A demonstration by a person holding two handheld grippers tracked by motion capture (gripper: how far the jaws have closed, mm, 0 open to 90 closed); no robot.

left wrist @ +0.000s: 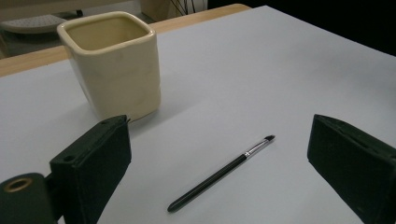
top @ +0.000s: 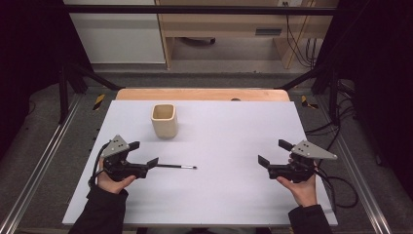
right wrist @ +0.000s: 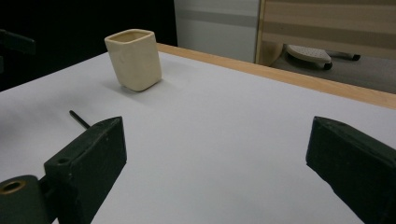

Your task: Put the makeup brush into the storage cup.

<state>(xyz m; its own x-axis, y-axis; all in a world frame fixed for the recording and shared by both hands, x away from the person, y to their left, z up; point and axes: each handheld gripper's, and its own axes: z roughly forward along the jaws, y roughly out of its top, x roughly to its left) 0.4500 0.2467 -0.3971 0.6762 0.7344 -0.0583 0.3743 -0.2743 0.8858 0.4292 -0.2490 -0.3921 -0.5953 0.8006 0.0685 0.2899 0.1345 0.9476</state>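
1. A thin black brush (top: 176, 167) is seen lying flat on the white table sheet (top: 229, 195), its bristle tip pointing toward the middle of the table in the high view.
2. The left gripper (top: 144, 153) is held low at the left side of the sheet, just beside the handle end of the brush; its jaws are spread wide apart and nothing is clamped between them.
3. In the left gripper view, the brush (left wrist: 220, 173) is shown on the sheet in the gap between the two black jaws, touched by neither.
4. A cream square cup (top: 163, 120) is stood upright beyond the brush, nearer the far edge of the sheet, and apart from it; the cup (left wrist: 114, 65) is seen to be hollow at the top.
5. The right gripper (top: 274, 152) is held at the right side of the sheet, well apart from the brush and the cup, with its jaws parted wide and nothing between them.
6. In the right gripper view, the cup (right wrist: 133, 59) is seen far off at the left, and a short end of the brush (right wrist: 79, 119) is visible above the left jaw.
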